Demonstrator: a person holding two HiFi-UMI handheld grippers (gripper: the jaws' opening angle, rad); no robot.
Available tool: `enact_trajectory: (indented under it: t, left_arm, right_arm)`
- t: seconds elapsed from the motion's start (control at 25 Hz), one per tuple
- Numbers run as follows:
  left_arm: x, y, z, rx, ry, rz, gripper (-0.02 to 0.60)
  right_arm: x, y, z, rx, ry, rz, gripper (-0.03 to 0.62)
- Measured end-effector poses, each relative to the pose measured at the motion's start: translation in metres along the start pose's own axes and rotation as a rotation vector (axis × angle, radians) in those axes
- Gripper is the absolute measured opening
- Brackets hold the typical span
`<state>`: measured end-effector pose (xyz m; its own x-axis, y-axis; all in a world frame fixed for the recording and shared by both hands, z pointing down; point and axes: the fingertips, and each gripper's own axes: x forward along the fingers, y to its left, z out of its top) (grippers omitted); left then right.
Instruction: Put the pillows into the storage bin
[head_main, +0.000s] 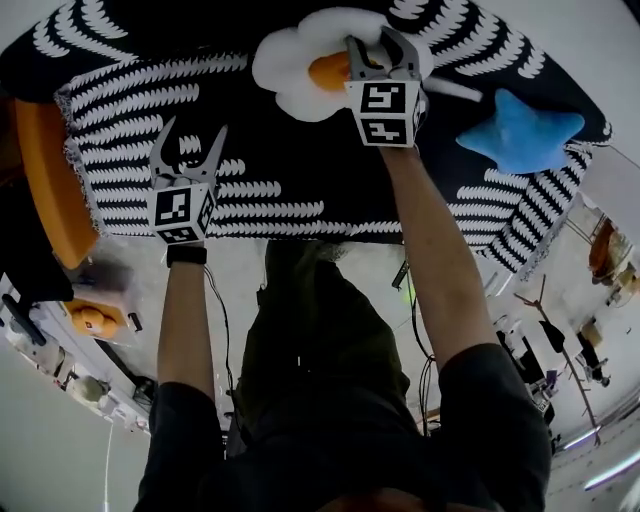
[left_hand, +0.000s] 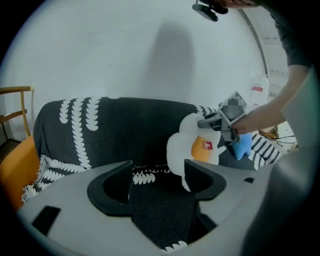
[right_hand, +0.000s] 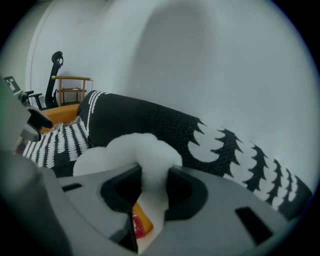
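Note:
A fried-egg pillow (head_main: 300, 60), white with an orange yolk, lies on the sofa's black-and-white throw (head_main: 280, 170). My right gripper (head_main: 372, 45) is shut on the pillow's white rim, and in the right gripper view the plush (right_hand: 135, 150) bulges up between the pads. A blue star pillow (head_main: 520, 135) rests on the seat to the right. My left gripper (head_main: 195, 140) hovers open over the throw left of the egg pillow, with nothing in it. In the left gripper view, the egg pillow (left_hand: 182, 145) and the star pillow (left_hand: 243, 145) lie beyond my open left gripper (left_hand: 157, 182).
An orange chair (head_main: 45, 170) stands against the sofa's left end. A round orange object (head_main: 95, 320) and cables lie on the floor near my feet. An office chair (right_hand: 55, 75) and a wooden rack stand beyond the sofa's far end. A white wall backs the sofa.

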<state>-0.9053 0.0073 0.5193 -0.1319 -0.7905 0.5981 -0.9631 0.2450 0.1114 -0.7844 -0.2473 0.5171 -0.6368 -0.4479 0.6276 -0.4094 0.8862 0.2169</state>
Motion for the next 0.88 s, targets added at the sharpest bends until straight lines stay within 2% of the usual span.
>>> enact_trajectory:
  t: [0.16, 0.44, 0.68, 0.88]
  left_arm:
    - [0.02, -0.001, -0.007, -0.008, 0.015, -0.024, 0.325]
    - [0.051, -0.043, 0.025, 0.076, 0.009, -0.125, 0.325]
    - [0.057, -0.102, 0.071, 0.209, -0.032, -0.2, 0.324]
    - [0.055, -0.206, 0.081, 0.301, -0.045, -0.271, 0.324]
  right_arm:
    - [-0.003, 0.004, -0.004, 0.011, -0.027, 0.016, 0.066]
    - [-0.049, -0.012, -0.005, 0.145, -0.103, -0.013, 0.049]
    - [-0.138, -0.06, -0.024, 0.262, -0.199, -0.168, 0.049]
    - [-0.239, -0.125, -0.078, 0.315, -0.248, -0.3, 0.048]
